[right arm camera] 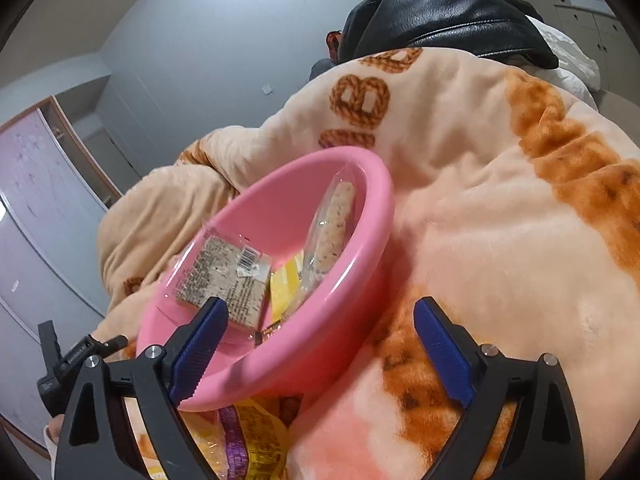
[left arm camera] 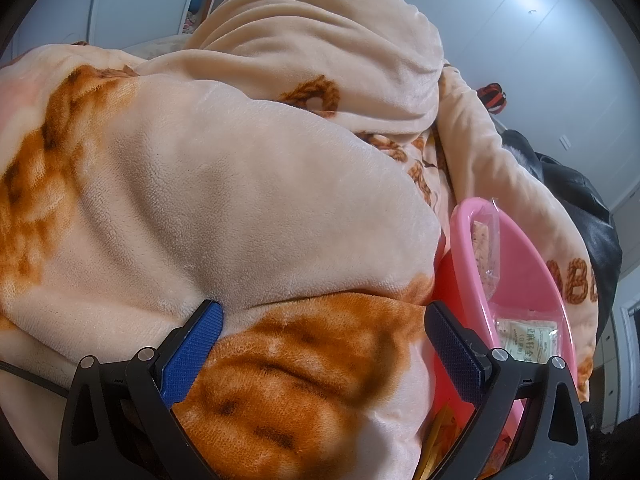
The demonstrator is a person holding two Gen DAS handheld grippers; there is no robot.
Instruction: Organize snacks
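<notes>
A pink plastic bowl (right arm camera: 352, 264) rests tilted on a plush blanket. Inside it lie a flat speckled snack pack (right arm camera: 224, 276) with a barcode label, a long clear-wrapped bar (right arm camera: 334, 220) and a yellow packet (right arm camera: 286, 284). My right gripper (right arm camera: 320, 320) is open over the bowl's near rim, nothing between its blue pads. A yellow and purple snack bag (right arm camera: 248, 444) lies under the bowl's near edge. In the left wrist view the same bowl (left arm camera: 520, 264) is at the right, holding a wrapped bar (left arm camera: 486, 252) and a pale packet (left arm camera: 526, 338). My left gripper (left arm camera: 324, 324) is open above the blanket.
The cream and orange blanket (left arm camera: 240, 200) is bunched in high folds all around the bowl. A black leather jacket (right arm camera: 440, 12) lies at the far side. Grey walls and a doorway (right arm camera: 36, 184) stand behind. Part of the left gripper (right arm camera: 64, 364) shows at the lower left.
</notes>
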